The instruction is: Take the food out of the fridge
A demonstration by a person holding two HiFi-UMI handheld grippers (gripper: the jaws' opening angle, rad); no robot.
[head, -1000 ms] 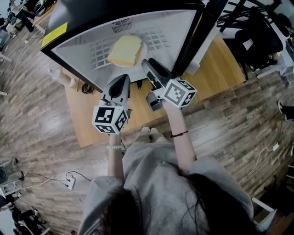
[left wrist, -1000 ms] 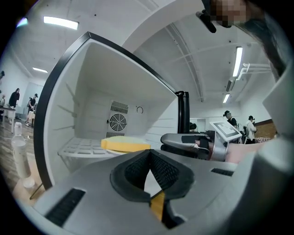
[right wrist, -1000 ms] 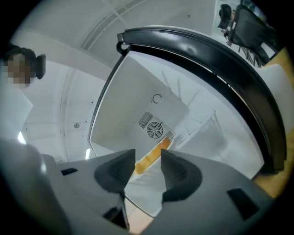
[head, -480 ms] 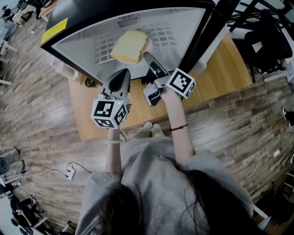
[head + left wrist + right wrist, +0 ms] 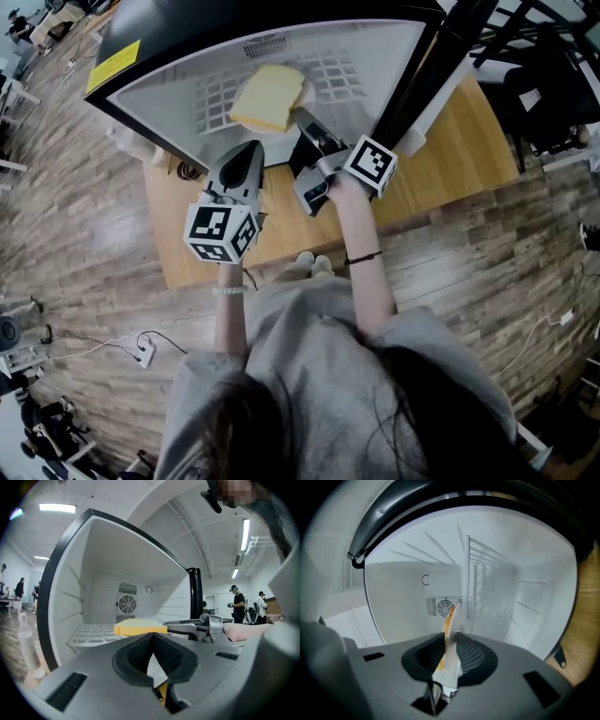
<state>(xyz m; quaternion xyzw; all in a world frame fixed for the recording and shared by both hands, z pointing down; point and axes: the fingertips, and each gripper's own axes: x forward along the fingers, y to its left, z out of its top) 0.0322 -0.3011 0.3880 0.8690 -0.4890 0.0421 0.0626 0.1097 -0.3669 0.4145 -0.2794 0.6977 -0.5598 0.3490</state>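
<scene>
A slice of yellow bread lies on a white plate on the wire shelf of the open mini fridge. My right gripper reaches into the fridge at the plate's near right edge. Its jaws have just been closing. In the right gripper view they pinch the thin white plate rim and the bread's brown crust, seen edge-on. My left gripper hangs just outside the fridge opening, shut and empty. From there I see the bread and the right gripper beside it.
The fridge stands on a low wooden table. Its black door is swung open at the right. A yellow label marks the fridge top. Chairs stand at the back right, a power strip lies on the floor.
My right gripper has rolled over and slid a little further in to the plate's edge, and its jaws have closed on the rim. The left gripper has stayed put.
</scene>
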